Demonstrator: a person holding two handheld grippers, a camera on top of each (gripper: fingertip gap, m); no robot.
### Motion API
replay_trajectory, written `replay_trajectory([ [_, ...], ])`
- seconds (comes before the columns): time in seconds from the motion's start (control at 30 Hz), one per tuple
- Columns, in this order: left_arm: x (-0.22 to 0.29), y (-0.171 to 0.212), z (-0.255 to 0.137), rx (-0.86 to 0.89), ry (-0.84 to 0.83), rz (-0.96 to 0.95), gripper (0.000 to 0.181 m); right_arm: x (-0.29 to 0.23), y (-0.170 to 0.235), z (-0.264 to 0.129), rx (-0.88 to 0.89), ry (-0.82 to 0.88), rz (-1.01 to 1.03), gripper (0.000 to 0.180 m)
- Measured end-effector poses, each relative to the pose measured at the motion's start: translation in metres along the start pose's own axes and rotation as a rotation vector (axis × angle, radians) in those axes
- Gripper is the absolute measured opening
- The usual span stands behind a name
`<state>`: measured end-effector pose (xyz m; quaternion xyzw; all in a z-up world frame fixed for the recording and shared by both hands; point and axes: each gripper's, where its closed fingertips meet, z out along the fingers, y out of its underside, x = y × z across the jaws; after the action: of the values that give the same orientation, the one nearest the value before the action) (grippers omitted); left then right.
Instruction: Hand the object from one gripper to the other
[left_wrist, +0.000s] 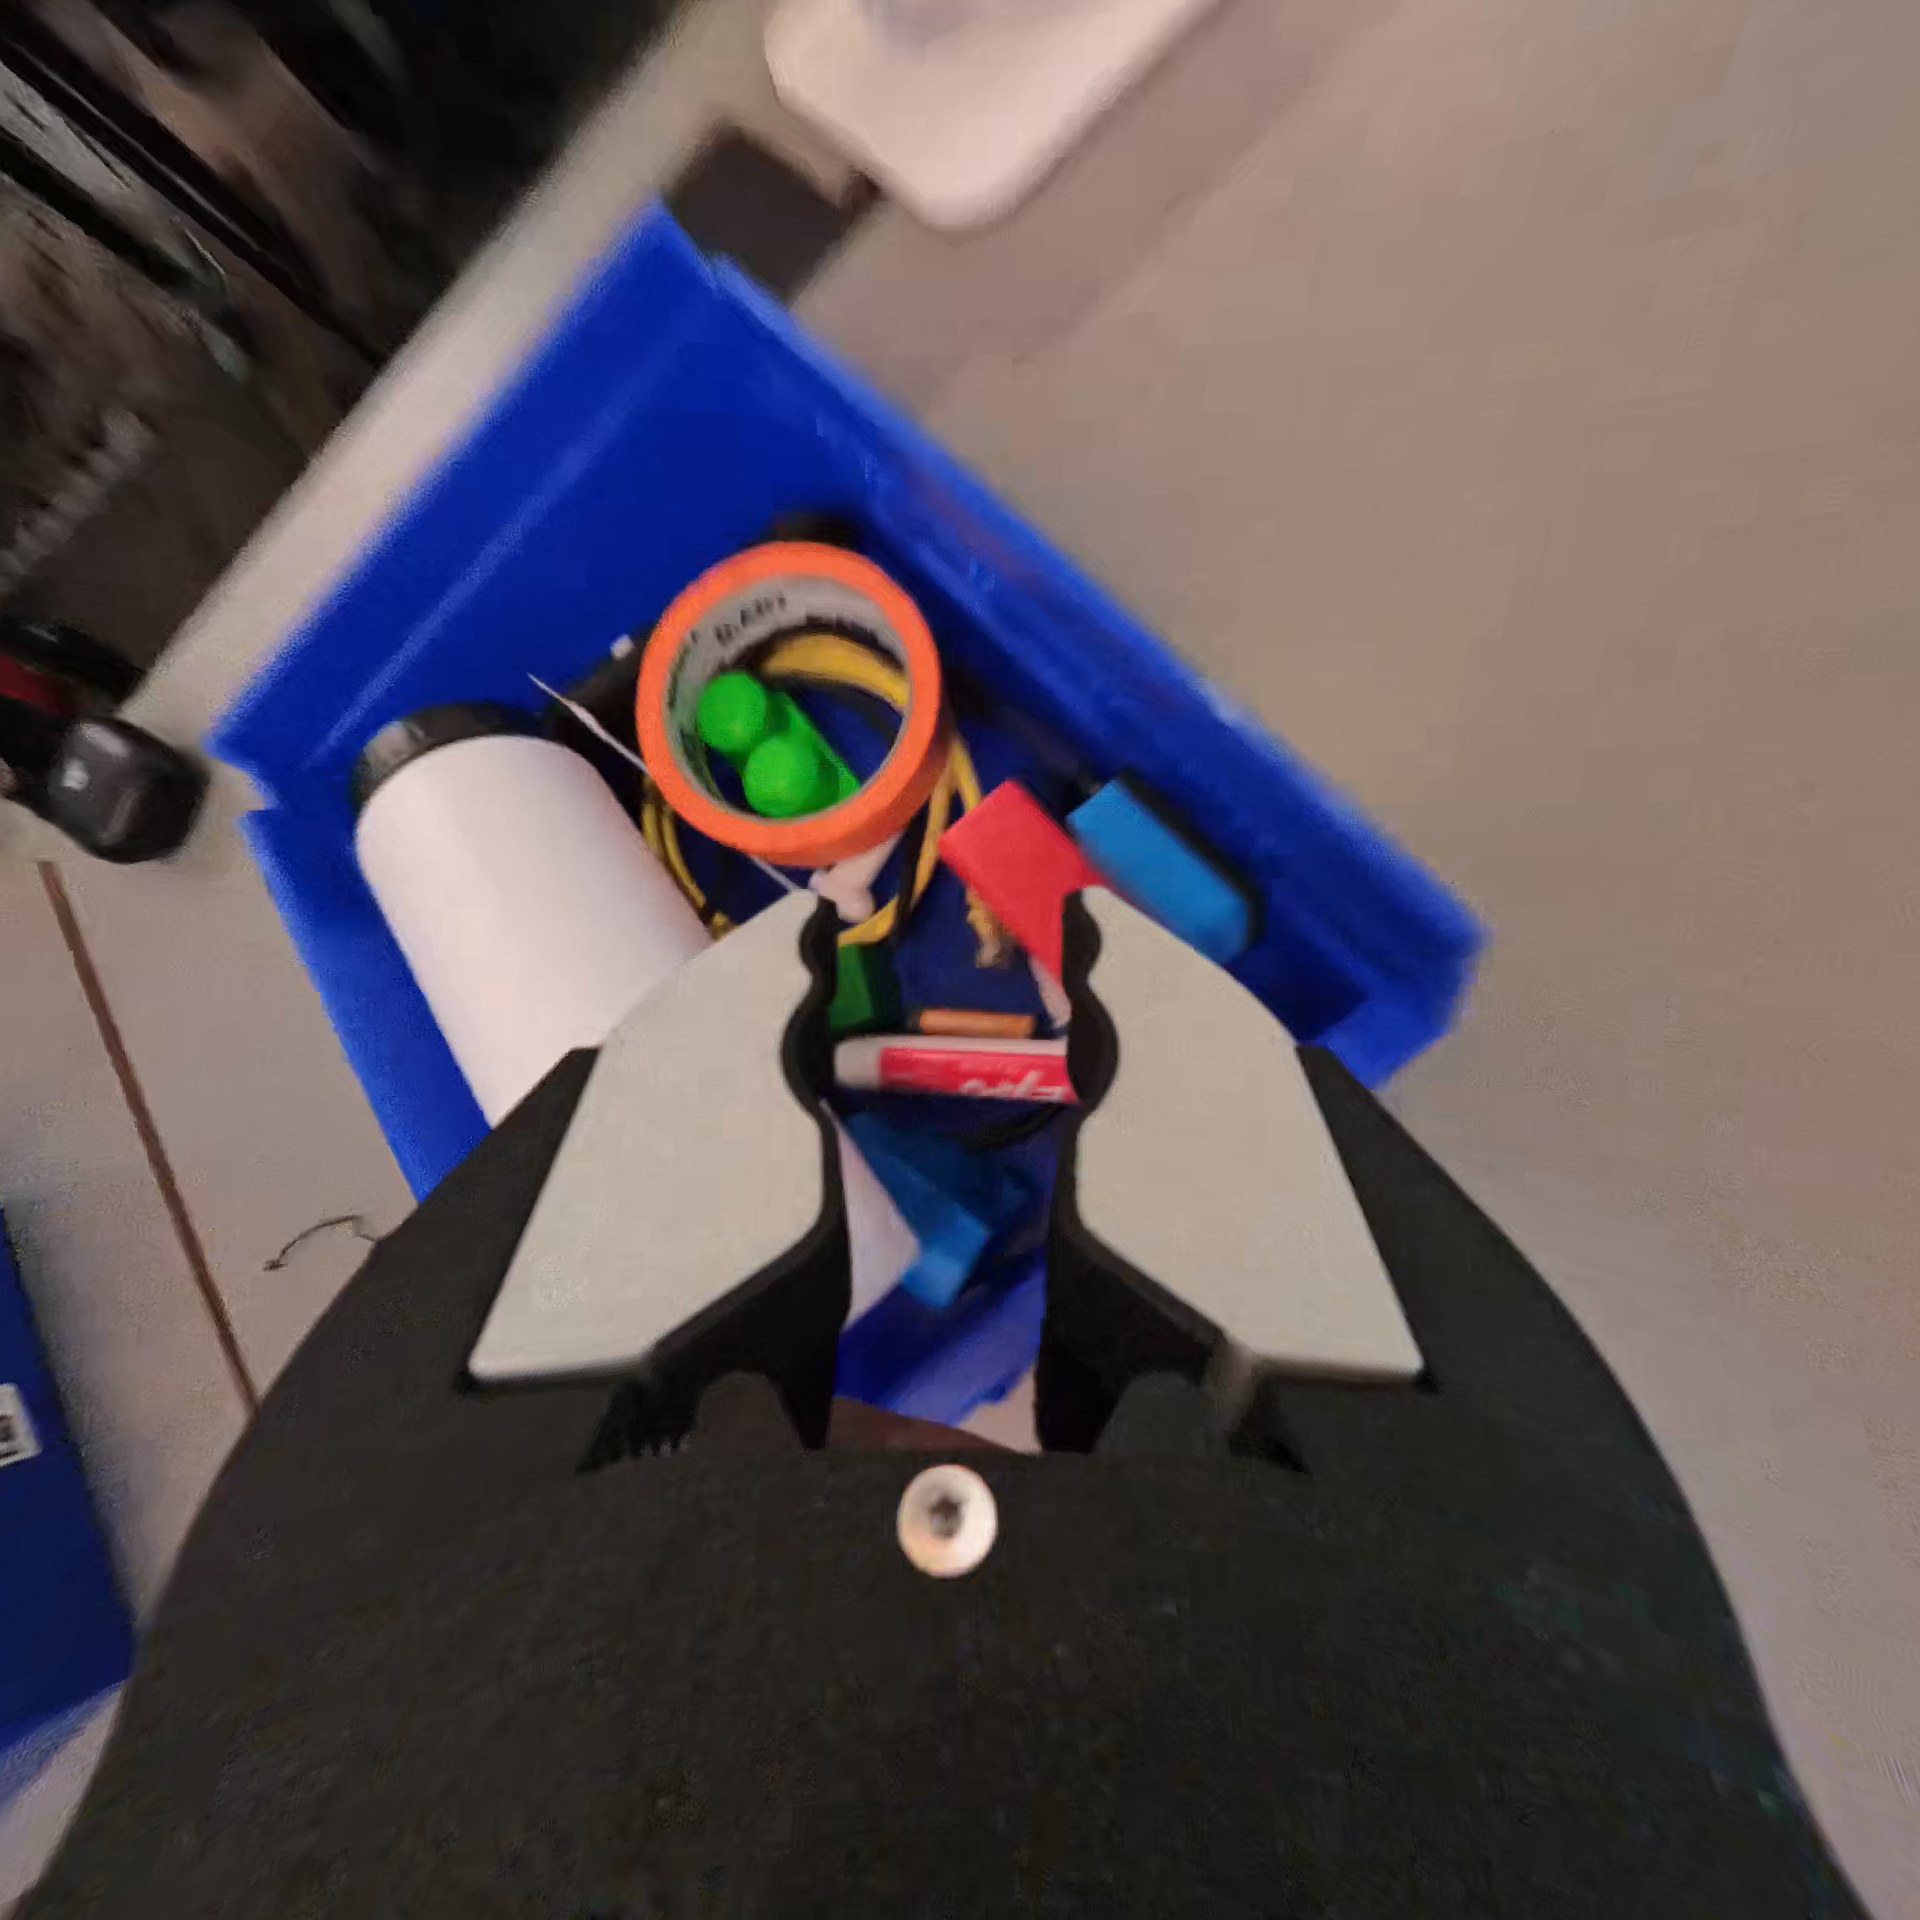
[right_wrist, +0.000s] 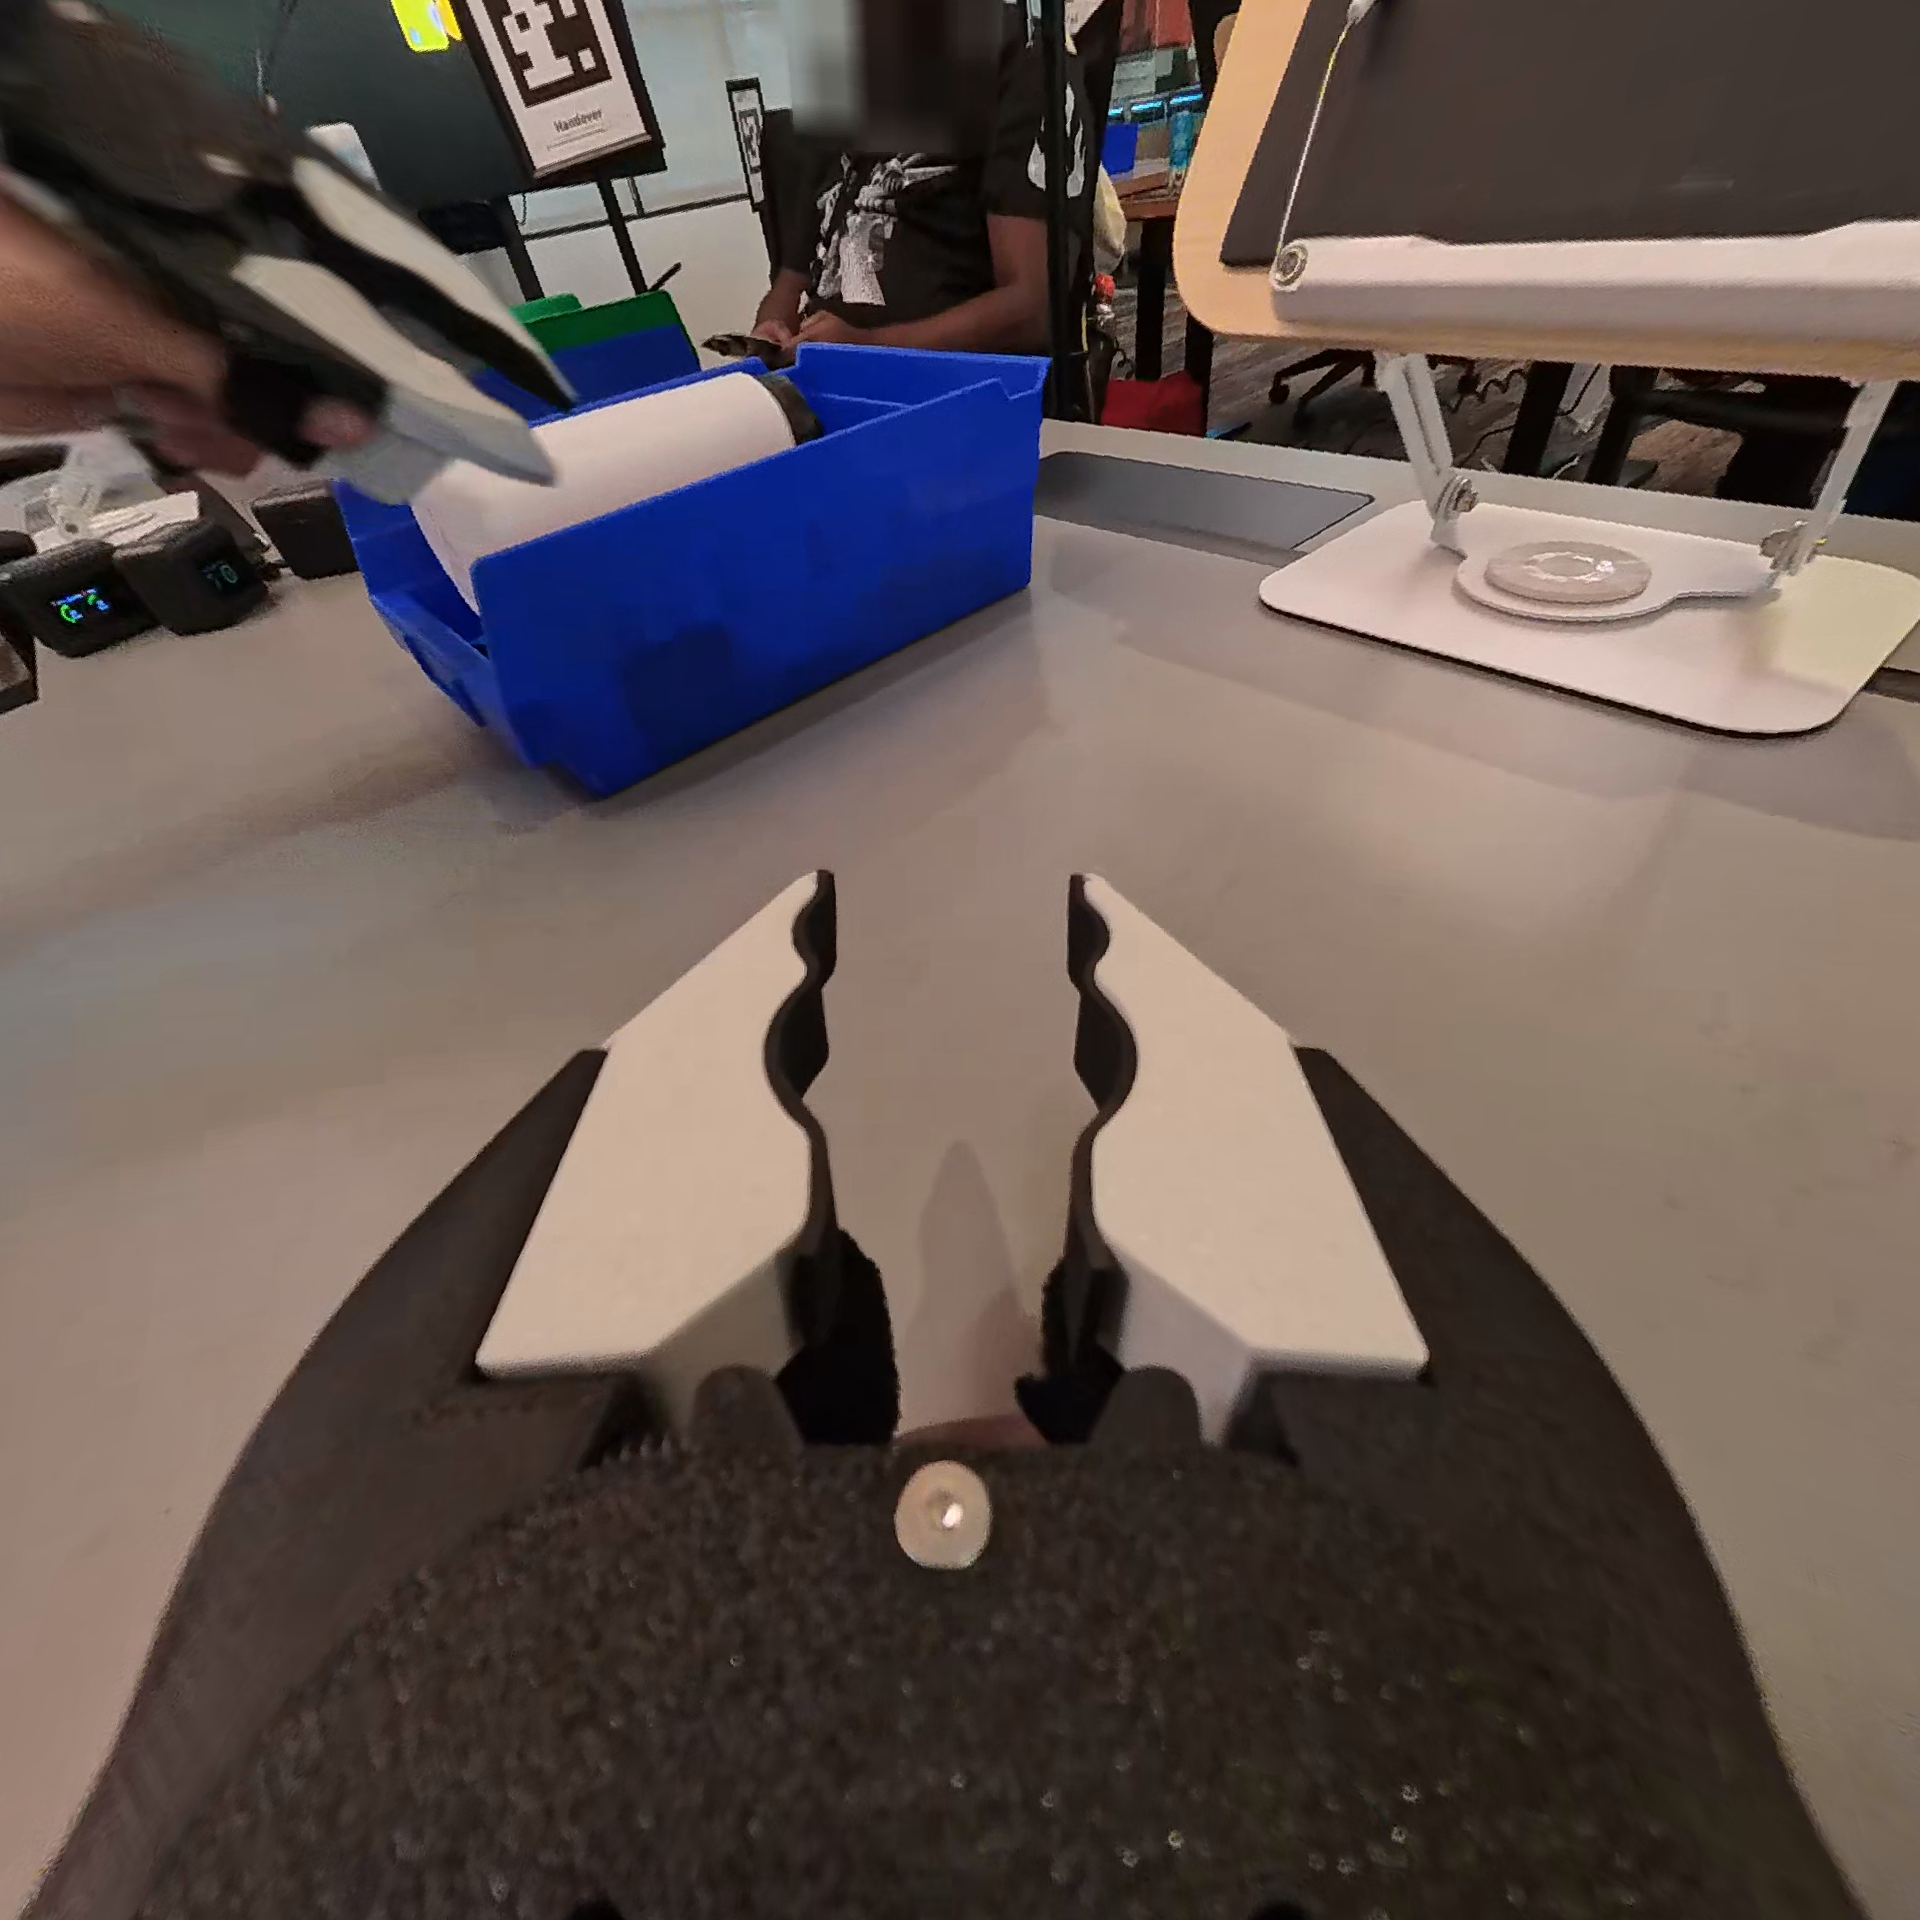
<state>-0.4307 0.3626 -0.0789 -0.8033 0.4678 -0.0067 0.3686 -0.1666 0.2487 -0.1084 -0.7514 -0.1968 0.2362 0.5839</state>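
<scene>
The object to be handed over is not yet chosen, as far as I can judge: everything lies inside the blue plastic bin (left_wrist: 665, 436) on the grey table (right_wrist: 1351, 935), among it an orange roll of tape (left_wrist: 792, 702), a white cylindrical bottle with a black cap (left_wrist: 520, 914) and a red block (left_wrist: 1013, 862). I hold my left gripper (left_wrist: 948, 914) above the bin, jaws spread and empty, aimed into the clutter. My right gripper (right_wrist: 951, 883) waits well short of the bin, low over bare table, jaws likewise spread and empty. Pickup, transfer and release all remain.
</scene>
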Motion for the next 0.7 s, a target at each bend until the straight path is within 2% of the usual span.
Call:
replay_trajectory([
  [0.1,-0.015,0.009,0.049,-0.168,0.038,0.104,0.043,0.002,0.003,0.0,-0.01,0.006,0.0,0.044],
  [0.27,-0.009,0.002,0.097,-0.258,0.127,0.139,0.043,0.011,0.001,-0.004,0.001,0.021,0.033,0.044],
  [0.33,-0.004,-0.005,0.108,-0.257,0.148,0.138,0.041,0.015,0.001,-0.003,-0.001,0.022,0.055,0.044],
  [0.47,-0.013,0.009,0.127,-0.381,0.084,0.166,0.031,0.017,0.003,-0.003,-0.008,0.006,0.096,0.044],
  [0.53,-0.004,0.011,0.129,-0.393,0.123,0.177,0.025,0.016,0.004,-0.002,-0.013,0.001,0.098,0.044],
  [0.7,-0.012,0.016,0.122,-0.398,0.03,0.232,0.013,0.011,0.004,-0.002,-0.017,-0.012,0.088,0.044],
])
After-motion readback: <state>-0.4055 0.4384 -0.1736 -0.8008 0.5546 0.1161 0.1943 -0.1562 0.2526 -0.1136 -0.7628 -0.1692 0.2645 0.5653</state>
